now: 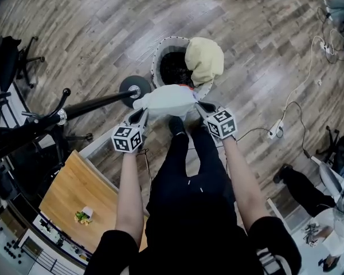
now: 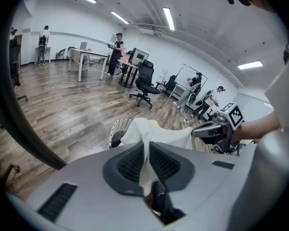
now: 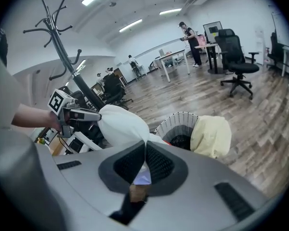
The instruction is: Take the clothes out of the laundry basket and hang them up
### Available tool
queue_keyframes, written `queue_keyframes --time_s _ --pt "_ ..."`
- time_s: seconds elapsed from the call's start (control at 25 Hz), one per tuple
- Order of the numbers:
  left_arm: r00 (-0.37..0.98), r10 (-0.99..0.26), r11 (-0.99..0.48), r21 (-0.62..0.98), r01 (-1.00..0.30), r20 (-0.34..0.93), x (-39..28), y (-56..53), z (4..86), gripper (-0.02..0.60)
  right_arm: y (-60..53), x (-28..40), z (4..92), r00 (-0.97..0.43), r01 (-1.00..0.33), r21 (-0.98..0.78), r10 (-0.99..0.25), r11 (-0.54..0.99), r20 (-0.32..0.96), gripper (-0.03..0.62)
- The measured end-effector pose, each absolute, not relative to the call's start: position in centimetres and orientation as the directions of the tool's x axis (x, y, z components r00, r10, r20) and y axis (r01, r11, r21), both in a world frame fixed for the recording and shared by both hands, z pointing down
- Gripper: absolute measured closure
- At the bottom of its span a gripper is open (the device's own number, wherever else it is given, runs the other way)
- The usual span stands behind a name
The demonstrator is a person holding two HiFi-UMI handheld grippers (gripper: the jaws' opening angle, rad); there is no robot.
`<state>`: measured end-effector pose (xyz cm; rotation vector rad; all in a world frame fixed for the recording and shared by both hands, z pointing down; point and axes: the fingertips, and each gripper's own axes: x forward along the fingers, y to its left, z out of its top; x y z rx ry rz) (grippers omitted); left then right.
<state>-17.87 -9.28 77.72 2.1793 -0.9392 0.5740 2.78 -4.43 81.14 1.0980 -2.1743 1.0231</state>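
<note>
A white garment point(image 1: 167, 101) hangs stretched between my two grippers, just in front of the laundry basket point(image 1: 159, 59). My left gripper point(image 1: 142, 113) is shut on its left end, where cloth runs between the pads point(image 2: 145, 160). My right gripper point(image 1: 200, 106) is shut on the right end, and white fabric point(image 3: 119, 125) bulges ahead of its jaws. A pale yellow garment point(image 1: 204, 59) is draped over the basket's right rim point(image 3: 211, 134). The basket's inside looks dark.
A black coat rack pole point(image 1: 97, 102) with a round base point(image 1: 135, 89) stands left of the basket. A wooden table point(image 1: 80, 196) lies at lower left. A white power strip and cable point(image 1: 273, 132) lie on the floor to the right. Office chairs point(image 2: 144, 83) and people stand far off.
</note>
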Motion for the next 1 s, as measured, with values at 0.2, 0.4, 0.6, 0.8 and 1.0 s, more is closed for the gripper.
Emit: queue_keyframes --time_s 0.2,0.4,0.6,0.8,1.0 --pt "0.634 -0.489 -0.513 0.390 -0.765 0.600 -18.1 -9.0 74.3 0.532 -4.2 3.0 77.6 -0.561 -0.824 -0.390 -0.490 0.411 0.668 0.579" --pt "0.598 -0.561 -0.470 0.375 -0.799 0.572 -18.2 -8.8 71.7 0.532 -4.3 3.3 75.3 -0.594 -0.800 -0.395 -0.503 0.451 0.628 0.579" --pt "0.556 -0.634 -0.418 0.366 -0.831 0.538 -17.6 -7.7 68.9 0.532 -5.4 4.1 71.9 -0.622 -0.776 -0.373 -0.516 0.508 0.589 0.579" --pt "0.519 -0.693 -0.381 0.357 -0.853 0.500 -17.1 -5.1 66.1 0.534 -5.6 4.8 68.1 -0.647 -0.752 -0.336 -0.538 0.567 0.540 0.579" --pt "0.483 -0.744 -0.373 0.314 -0.873 0.462 -17.5 -2.8 62.6 0.534 -5.0 4.4 64.4 -0.689 -0.706 -0.298 -0.524 0.643 0.501 0.579"
